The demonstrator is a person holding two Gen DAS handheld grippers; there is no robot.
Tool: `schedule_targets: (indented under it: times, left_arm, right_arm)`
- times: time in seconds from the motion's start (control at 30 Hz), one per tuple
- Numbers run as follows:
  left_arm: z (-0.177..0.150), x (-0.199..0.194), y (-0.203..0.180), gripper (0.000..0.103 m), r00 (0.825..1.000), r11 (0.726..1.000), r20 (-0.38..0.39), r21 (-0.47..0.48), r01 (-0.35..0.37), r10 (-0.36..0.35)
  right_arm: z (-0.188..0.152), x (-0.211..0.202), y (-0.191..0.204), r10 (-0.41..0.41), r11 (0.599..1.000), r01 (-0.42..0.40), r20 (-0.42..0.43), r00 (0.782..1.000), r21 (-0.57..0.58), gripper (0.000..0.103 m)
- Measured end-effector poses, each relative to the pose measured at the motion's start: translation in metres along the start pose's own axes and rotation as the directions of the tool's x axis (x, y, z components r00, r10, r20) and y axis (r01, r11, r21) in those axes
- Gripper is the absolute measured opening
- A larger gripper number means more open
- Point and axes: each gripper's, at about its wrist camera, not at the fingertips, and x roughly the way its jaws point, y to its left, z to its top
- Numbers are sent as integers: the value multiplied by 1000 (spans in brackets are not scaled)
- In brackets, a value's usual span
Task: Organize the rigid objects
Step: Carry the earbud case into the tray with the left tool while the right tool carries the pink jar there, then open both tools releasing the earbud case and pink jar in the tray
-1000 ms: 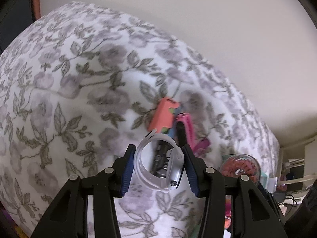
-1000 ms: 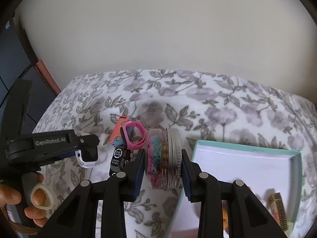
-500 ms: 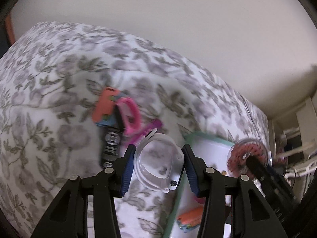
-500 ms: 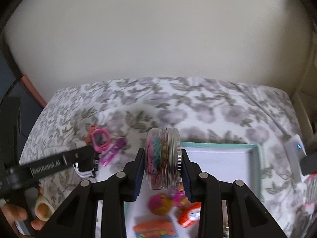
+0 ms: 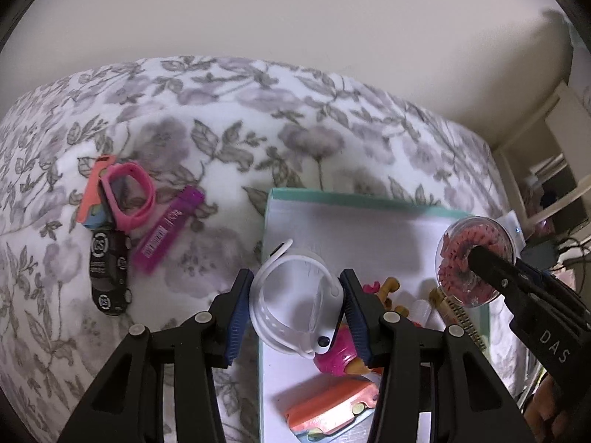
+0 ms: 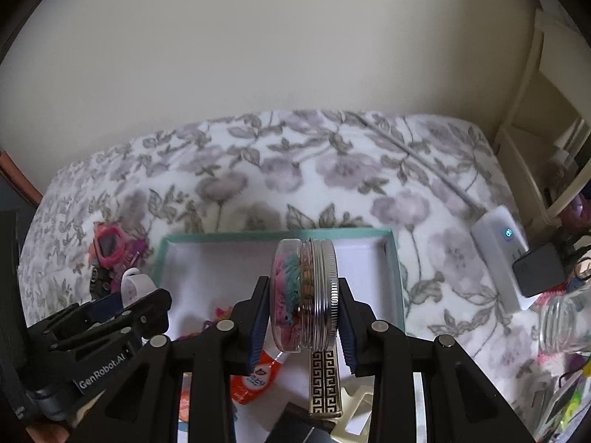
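Now left gripper [image 5: 297, 308] grips the white band [image 5: 295, 313] and right gripper [image 6: 301, 306] grips the jar [image 6: 304, 295], both above the box [image 6: 395, 269] on the bed [image 5: 221, 129]; risk: springy band slips, jar rolls onto toys; a second ago both hung over bedding, box off right.

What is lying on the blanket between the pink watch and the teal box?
In the left wrist view, a purple flat case lies between the pink watch and the teal box; the rest of that stretch is bare floral blanket.
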Motion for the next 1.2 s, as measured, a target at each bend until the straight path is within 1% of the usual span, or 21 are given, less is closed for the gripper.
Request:
schedule_targets:
  times: [0.1,0.2,0.33,0.7,0.8,0.87,0.9,1.0,1.1,1.2]
  left_arm:
    - [-1,1,-3,50,1000,1000,6,18,-4,4]
    - [-2,4,-3,50,1000,1000,3,25,1,-1]
    - [-2,5,-5,50,1000,999,4,41,-14,14]
    - [1,3,-4,50,1000,999,-23,38,0,1]
    - [3,-1,-2,50,1000,1000,-23,23,12,-11]
    - [4,-3,-2,50,1000,1000,-21,23,11,-10]
    - [5,-4,-2,50,1000,1000,-21,19,12,-11]
    - [7,-10,0,50,1000,1000,-14,8,13,-13]
    - [12,-24,3,50,1000,1000,16,-6,21,-21]
    - [17,-41,8,50,998,1000,62,-23,12,-11]
  right_arm:
    - [-3,10,-2,-2,1000,2,-22,1000,2,36]
    - [-4,12,-1,-4,1000,4,-17,1000,-7,36]
    - [-3,12,1,-7,1000,7,-21,1000,-16,36]
    - [-4,12,8,-28,999,27,-36,999,-37,37]
    - [-4,11,9,-19,999,18,-36,999,-40,40]
    - [-4,10,9,-15,999,14,-35,999,-37,45]
    - [-3,8,9,-16,999,15,-31,999,-36,47]
    - [-2,0,10,-24,999,23,-9,1000,-34,47]
    - [2,-13,11,-23,999,24,24,999,-30,47]
    - [5,-29,14,-26,999,28,66,998,-36,48]
